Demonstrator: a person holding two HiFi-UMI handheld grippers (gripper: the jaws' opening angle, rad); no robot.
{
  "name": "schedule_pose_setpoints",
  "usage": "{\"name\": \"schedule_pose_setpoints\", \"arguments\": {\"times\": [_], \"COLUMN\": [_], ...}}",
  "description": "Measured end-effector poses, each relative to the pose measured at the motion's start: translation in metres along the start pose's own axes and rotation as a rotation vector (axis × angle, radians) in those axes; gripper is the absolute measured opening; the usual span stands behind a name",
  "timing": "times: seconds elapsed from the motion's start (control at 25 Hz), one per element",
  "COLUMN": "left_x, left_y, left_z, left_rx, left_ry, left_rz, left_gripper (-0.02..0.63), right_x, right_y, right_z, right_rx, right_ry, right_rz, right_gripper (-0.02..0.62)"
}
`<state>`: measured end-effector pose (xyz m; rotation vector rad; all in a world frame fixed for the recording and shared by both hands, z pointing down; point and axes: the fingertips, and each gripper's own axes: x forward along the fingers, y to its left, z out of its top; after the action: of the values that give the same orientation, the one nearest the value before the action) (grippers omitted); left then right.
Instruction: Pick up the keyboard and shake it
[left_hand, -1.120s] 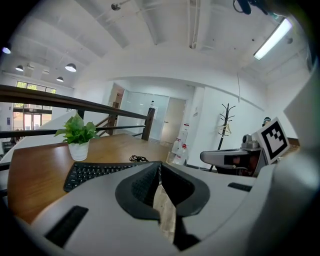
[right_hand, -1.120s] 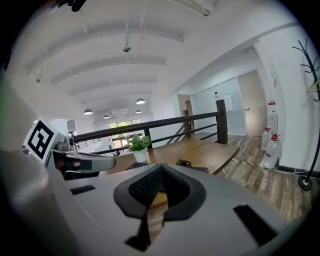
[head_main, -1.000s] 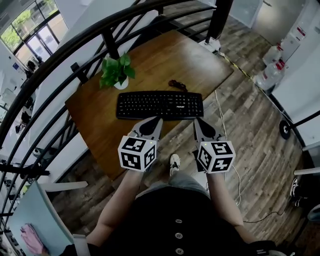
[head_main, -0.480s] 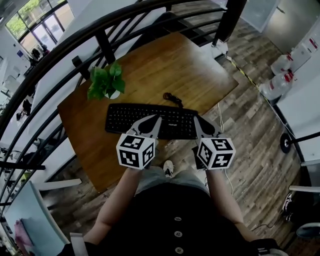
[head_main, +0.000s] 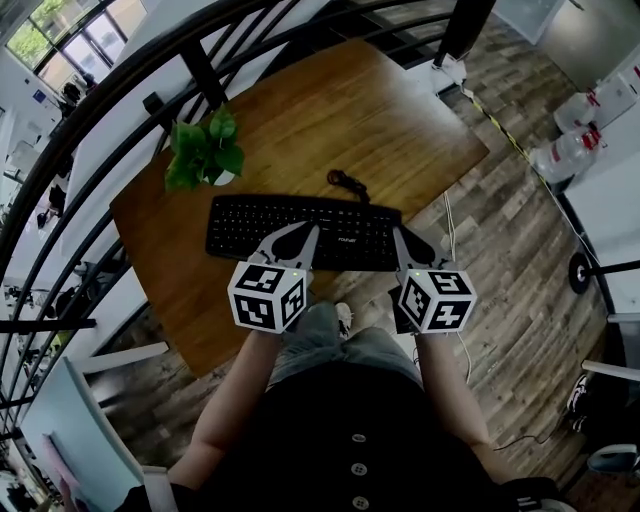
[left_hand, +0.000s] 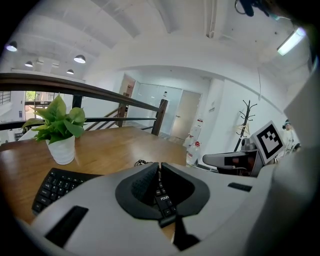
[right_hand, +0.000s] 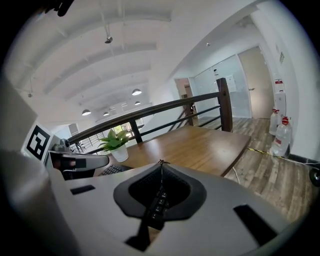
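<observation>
2 empty grippers poised at the keyboard's near edge

The black keyboard (head_main: 305, 232) lies flat on the wooden worktop (head_main: 340, 110), near its front edge, its cable (head_main: 345, 181) coiled behind. The left gripper (head_main: 312, 229) and right gripper (head_main: 397, 233) both have jaws clenched on nothing. It looks a light, stiff plastic slab, probably best pinched along the near rim toward each end, clear of the keycaps.

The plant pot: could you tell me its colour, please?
The pot is white, clearest in the left gripper view.
</observation>
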<state>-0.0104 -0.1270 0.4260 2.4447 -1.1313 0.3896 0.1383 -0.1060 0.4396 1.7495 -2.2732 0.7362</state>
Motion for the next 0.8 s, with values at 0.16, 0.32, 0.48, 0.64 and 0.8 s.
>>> {"name": "schedule_pose_setpoints", "arguments": {"times": [0.16, 0.32, 0.48, 0.64, 0.8], "left_x": [0.001, 0.0, -0.002, -0.005, -0.004], "left_y": [0.003, 0.008, 0.013, 0.017, 0.022], "left_z": [-0.007, -0.012, -0.018, -0.029, -0.034], "left_rx": [-0.006, -0.019, -0.04, -0.064, -0.073], "left_ry": [0.028, 0.058, 0.075, 0.095, 0.093], "left_rz": [-0.004, -0.008, -0.002, 0.009, 0.003], "left_gripper": [0.028, 0.028, 0.028, 0.028, 0.028], "right_x": [-0.001, -0.003, -0.005, -0.007, -0.001], "right_y": [-0.004, -0.006, -0.013, -0.016, -0.016], "right_z": [-0.01, -0.015, -0.021, -0.033, -0.042], "right_rx": [0.027, 0.038, 0.055, 0.076, 0.098], "right_ry": [0.027, 0.052, 0.069, 0.099, 0.119], "right_rz": [-0.014, -0.027, -0.053, -0.062, -0.057], "right_gripper": [0.029, 0.029, 0.029, 0.029, 0.031]}}
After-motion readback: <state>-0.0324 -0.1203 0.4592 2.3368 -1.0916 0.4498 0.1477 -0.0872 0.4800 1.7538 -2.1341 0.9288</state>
